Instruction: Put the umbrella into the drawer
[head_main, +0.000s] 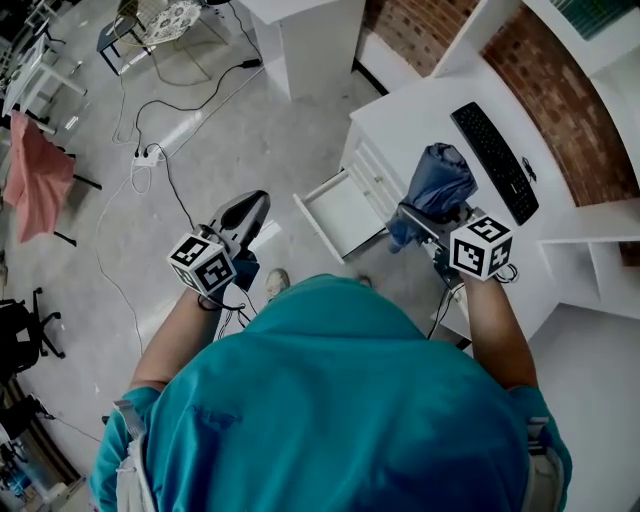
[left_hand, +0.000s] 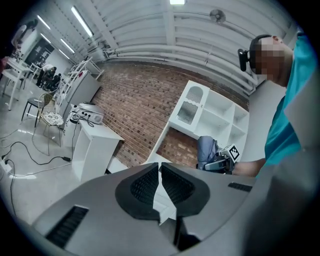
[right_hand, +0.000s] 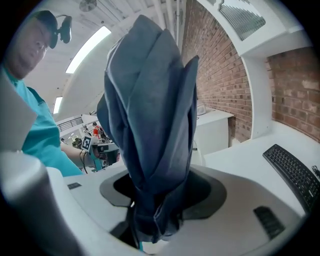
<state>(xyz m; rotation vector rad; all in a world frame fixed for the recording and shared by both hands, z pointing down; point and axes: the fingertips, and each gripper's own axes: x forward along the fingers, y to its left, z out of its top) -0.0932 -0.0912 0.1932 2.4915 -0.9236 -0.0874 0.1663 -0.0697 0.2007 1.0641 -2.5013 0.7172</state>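
Grey floor with cables at upper left of head view; white bench (head_main: 420, 110) with keyboard (head_main: 495, 160) at upper right. Drawer (head_main: 345, 215) seen open at centre. Folded umbrella (head_main: 435, 185) held upright just right of drawer, clamped near lower end by right gripper (head_main: 418, 222) fingers. Left gripper (head_main: 255, 205) at centre left, fingers drawn together on nothing.

Risks judged:
- Only loose fabric may be pinched, so slip possible when tilted.
- Umbrella end may be caught on drawer rim unless laid lengthwise.

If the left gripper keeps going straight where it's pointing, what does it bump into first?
Most likely the white desk just beyond the left gripper and its shut tips, with the brick wall behind it. Depth is hard to judge here.
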